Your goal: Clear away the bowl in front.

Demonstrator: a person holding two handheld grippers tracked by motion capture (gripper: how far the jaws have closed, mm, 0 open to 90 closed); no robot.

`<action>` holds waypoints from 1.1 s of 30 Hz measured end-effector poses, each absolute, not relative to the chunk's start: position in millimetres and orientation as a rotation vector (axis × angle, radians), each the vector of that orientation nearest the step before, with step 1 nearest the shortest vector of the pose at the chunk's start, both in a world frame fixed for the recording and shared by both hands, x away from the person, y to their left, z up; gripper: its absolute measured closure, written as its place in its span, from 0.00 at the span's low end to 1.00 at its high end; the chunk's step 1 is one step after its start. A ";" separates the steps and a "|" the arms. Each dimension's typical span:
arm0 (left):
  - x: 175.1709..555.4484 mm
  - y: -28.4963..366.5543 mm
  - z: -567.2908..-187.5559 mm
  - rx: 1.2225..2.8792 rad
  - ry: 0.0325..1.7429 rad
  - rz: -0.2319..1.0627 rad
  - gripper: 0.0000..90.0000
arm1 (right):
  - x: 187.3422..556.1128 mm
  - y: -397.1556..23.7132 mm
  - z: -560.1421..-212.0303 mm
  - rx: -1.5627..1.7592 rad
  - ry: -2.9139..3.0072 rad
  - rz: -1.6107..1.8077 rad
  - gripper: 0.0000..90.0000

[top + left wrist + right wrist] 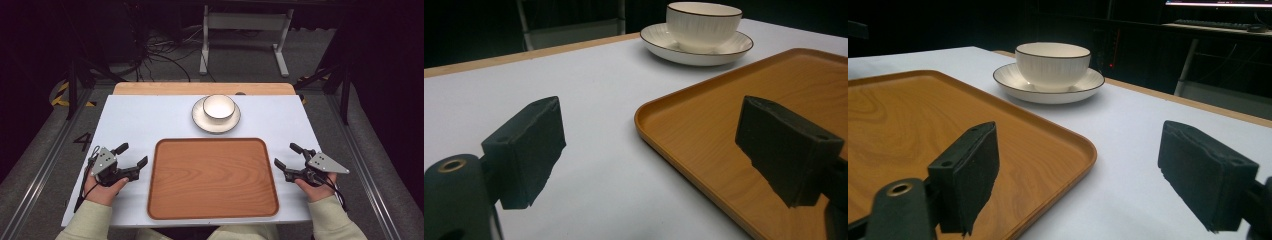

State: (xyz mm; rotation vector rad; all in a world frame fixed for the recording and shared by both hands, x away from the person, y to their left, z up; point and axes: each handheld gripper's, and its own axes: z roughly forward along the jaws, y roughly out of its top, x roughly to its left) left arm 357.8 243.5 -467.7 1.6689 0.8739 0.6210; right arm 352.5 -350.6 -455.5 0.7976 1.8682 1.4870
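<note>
A wooden tray (pixel 212 177) lies empty at the middle of the white table, near the front edge. Behind it a white bowl (pixel 218 106) sits on a white saucer (pixel 201 119). My left gripper (pixel 132 155) rests on the table just left of the tray, open, nothing between its jaws. In the left gripper view the tray's corner (pixel 724 140) lies between the jaws and the bowl (pixel 704 25) stands beyond. My right gripper (pixel 288 156) rests just right of the tray, open and empty. Its view shows the tray (pixel 948 120) at left and the bowl (pixel 1053 62) ahead.
The white table (pixel 145 120) has a wooden strip (pixel 200 88) along its far edge. Beyond stand a white frame (pixel 245 30) and cables on the dark floor. Bare table surface lies on both sides of the saucer.
</note>
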 end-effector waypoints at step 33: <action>377.4 215.0 -402.2 1.713 0.794 0.562 0.18 | 354.0 -353.0 -455.8 0.821 1.865 1.509 0.11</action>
